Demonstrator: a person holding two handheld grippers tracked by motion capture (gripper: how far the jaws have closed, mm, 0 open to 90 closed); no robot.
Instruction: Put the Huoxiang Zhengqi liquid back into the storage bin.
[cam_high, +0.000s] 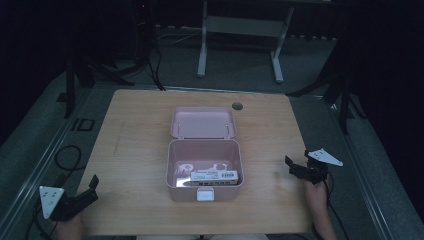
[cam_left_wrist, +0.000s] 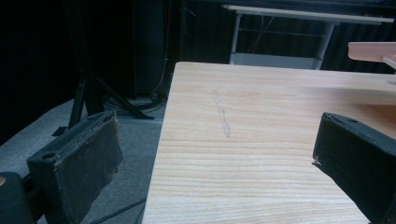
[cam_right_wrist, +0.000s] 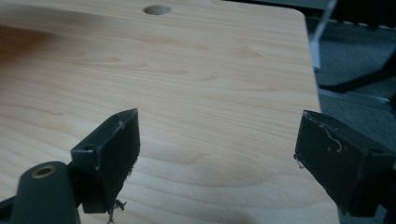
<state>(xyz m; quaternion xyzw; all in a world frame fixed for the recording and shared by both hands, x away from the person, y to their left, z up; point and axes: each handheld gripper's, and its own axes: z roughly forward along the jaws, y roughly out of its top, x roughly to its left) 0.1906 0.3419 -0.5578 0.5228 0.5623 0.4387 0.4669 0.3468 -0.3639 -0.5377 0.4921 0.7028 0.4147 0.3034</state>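
- Dark surroundings ring a pale wooden surface (cam_high: 140, 150); behind its far edge stands a white metal frame (cam_high: 240, 30) on grey flooring.
- At the middle of the surface sits a pink box (cam_high: 205, 192), its lid (cam_high: 202, 122) thrown back toward the far edge and lying flat, its white latch (cam_high: 205, 195) facing the near edge.
- Inside the box, against its near wall, lies a white carton with a barcode label (cam_high: 214, 176); further pale contents behind it are too dim to make out.
- A small round hole (cam_high: 237, 106) pierces the surface near the far edge, just beyond the lid's right corner.
- Left tongs (cam_high: 92, 189) rest at the near left corner of the surface, held in a hand (cam_high: 70, 227), pointing toward the far edge and well apart from the box.
- In the left gripper view the left tongs (cam_left_wrist: 215, 154) stand wide apart with nothing between them but bare wood, one jaw hanging past the left edge of the surface.
- Right tongs (cam_high: 290, 165) sit by the right edge, held in a hand (cam_high: 315, 192), aimed toward the box but well apart from it.
- In the right gripper view the right tongs (cam_right_wrist: 217, 149) are likewise spread wide and hold nothing, the round hole (cam_right_wrist: 157, 10) far ahead of them.
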